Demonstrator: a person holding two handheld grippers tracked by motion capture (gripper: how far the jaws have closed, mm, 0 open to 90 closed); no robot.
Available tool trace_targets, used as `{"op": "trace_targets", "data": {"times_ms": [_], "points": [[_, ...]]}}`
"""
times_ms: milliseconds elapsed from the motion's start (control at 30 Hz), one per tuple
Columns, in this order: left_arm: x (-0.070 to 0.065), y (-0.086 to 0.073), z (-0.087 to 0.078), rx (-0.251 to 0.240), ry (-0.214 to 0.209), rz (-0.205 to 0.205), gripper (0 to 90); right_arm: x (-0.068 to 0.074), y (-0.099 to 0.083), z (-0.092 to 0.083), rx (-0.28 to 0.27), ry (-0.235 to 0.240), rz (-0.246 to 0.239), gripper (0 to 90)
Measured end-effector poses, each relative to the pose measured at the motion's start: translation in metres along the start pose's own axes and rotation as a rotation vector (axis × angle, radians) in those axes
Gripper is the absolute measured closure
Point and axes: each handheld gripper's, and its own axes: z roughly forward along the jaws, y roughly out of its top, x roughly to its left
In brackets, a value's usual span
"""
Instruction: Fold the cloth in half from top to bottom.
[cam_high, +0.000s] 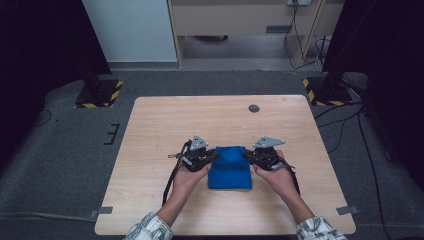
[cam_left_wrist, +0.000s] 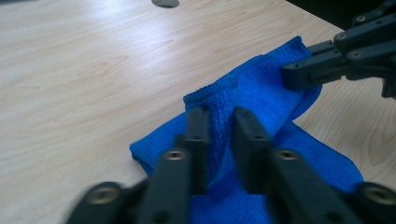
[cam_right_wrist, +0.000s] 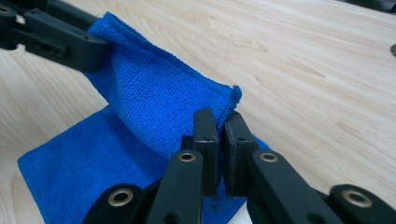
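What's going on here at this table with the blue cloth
A person is handling a blue cloth on a wooden table, with a gripper in each hand. The right gripper is pinched shut on one corner of the cloth's top fold. The left gripper is at the other corner, with the cloth between its jaws, but they stand a little apart. The top layer is lifted between the two grippers, while the rest of the cloth lies flat on the table.

A: Where lies the folded blue microfibre cloth (cam_high: 229, 172)?
B: On the light wooden table (cam_high: 165, 125), lower centre of the frame. The left gripper (cam_high: 210, 156) is at its left, the right gripper (cam_high: 248, 156) at its right.
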Motion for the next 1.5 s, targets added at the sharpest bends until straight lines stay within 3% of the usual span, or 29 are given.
{"op": "trace_targets", "data": {"times_ms": [67, 133, 300, 533, 600, 1000, 1233, 1500], "points": [[0.003, 0.000, -0.001, 0.003, -0.011, -0.041, 46.8, 0.001, -0.002, 0.001, 0.004, 0.005, -0.004, 85.9], [0.005, 0.002, -0.007, -0.025, -0.007, -0.047, 35.9, 0.003, -0.005, 0.002, 0.009, 0.008, -0.006, 85.9], [0.020, 0.007, -0.025, -0.089, 0.020, -0.082, 24.6, 0.009, -0.009, 0.003, 0.017, 0.018, -0.022, 85.6], [0.055, -0.002, -0.041, -0.114, 0.086, -0.168, 19.1, 0.014, -0.012, -0.004, 0.017, 0.029, -0.038, 82.3], [0.059, -0.007, -0.042, -0.111, 0.109, -0.171, 18.9, 0.015, -0.013, -0.007, 0.018, 0.029, -0.048, 81.5], [0.061, -0.016, -0.040, -0.081, 0.149, -0.165, 19.0, 0.024, -0.033, -0.025, 0.026, 0.040, -0.071, 71.1], [0.070, -0.018, -0.049, -0.099, 0.173, -0.192, 19.3, 0.028, -0.047, -0.036, 0.058, 0.044, -0.076, 59.5], [0.080, -0.026, -0.058, -0.098, 0.202, -0.202, 19.2, 0.033, -0.050, -0.047, 0.059, 0.047, -0.055, 48.7]]}}
